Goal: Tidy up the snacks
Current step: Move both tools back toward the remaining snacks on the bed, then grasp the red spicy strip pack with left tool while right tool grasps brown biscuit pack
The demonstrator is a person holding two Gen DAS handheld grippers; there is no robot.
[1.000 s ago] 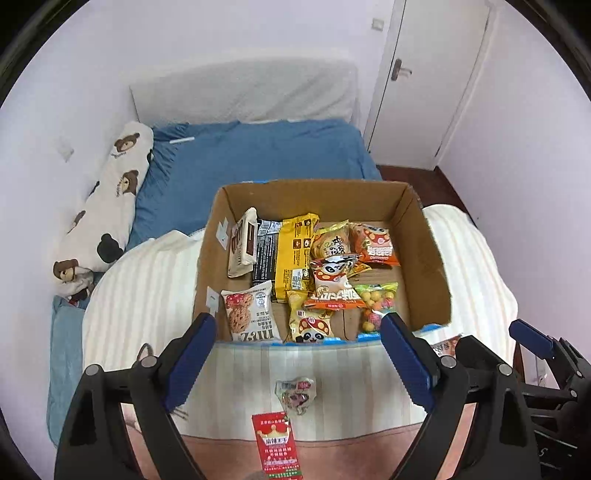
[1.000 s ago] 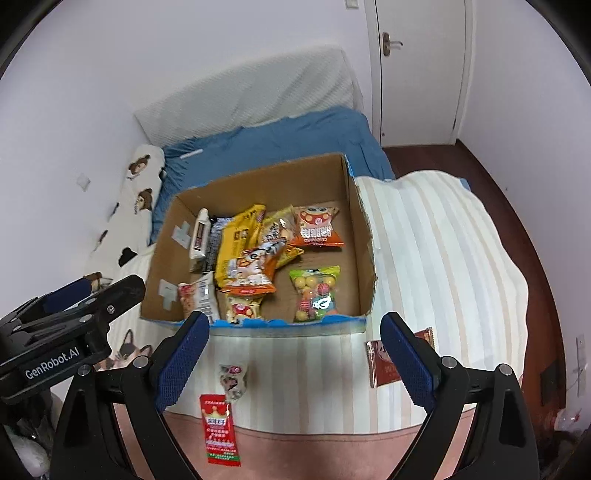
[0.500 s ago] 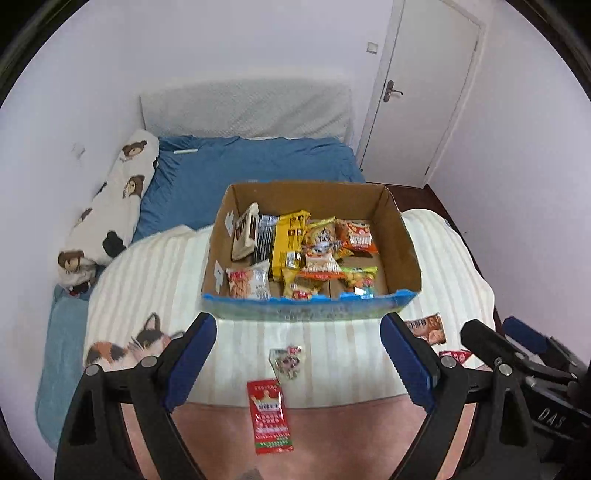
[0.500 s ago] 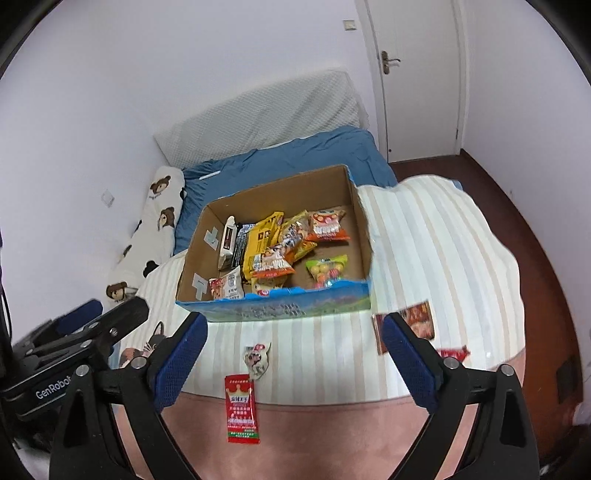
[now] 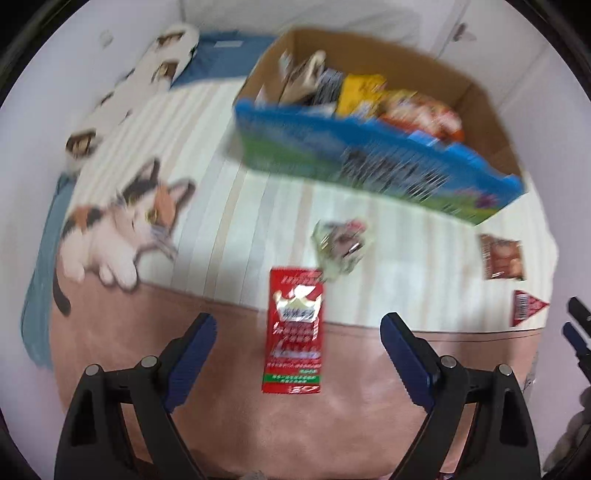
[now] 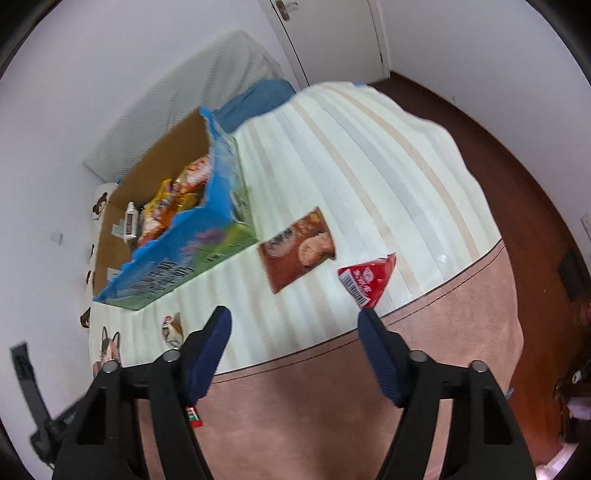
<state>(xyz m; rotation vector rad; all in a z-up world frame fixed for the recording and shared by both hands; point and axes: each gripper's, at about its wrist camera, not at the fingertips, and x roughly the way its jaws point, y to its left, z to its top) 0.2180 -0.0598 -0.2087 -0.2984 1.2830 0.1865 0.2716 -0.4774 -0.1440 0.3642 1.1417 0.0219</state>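
Note:
A cardboard box point(image 5: 376, 158) with a blue printed front holds several snack packs; the same box point(image 6: 184, 254) shows at the left of the right wrist view. My left gripper point(image 5: 297, 328) hovers open over a long red packet point(image 5: 295, 328), whose middle lies between the fingers untouched. Beyond it lies a small clear-wrapped snack point(image 5: 341, 245). My right gripper point(image 6: 294, 319) has its jaws closing with nothing between them; a red triangular packet point(image 6: 369, 278) lies just past the right fingertip, and a brown biscuit pack point(image 6: 297, 253) beyond.
The snacks lie on a striped blanket with a pink border point(image 6: 332, 406) and a cat print point(image 5: 122, 225). A bear-print pillow point(image 5: 162, 62) lies at the far left. Dark wooden floor point(image 6: 535, 206) and a door point(image 6: 325, 33) are to the right.
Both grippers dropped toward the blanket and closer to the loose packets. The left one now straddles the long red packet. The right one swung right toward the triangular packet and its jaws narrowed.

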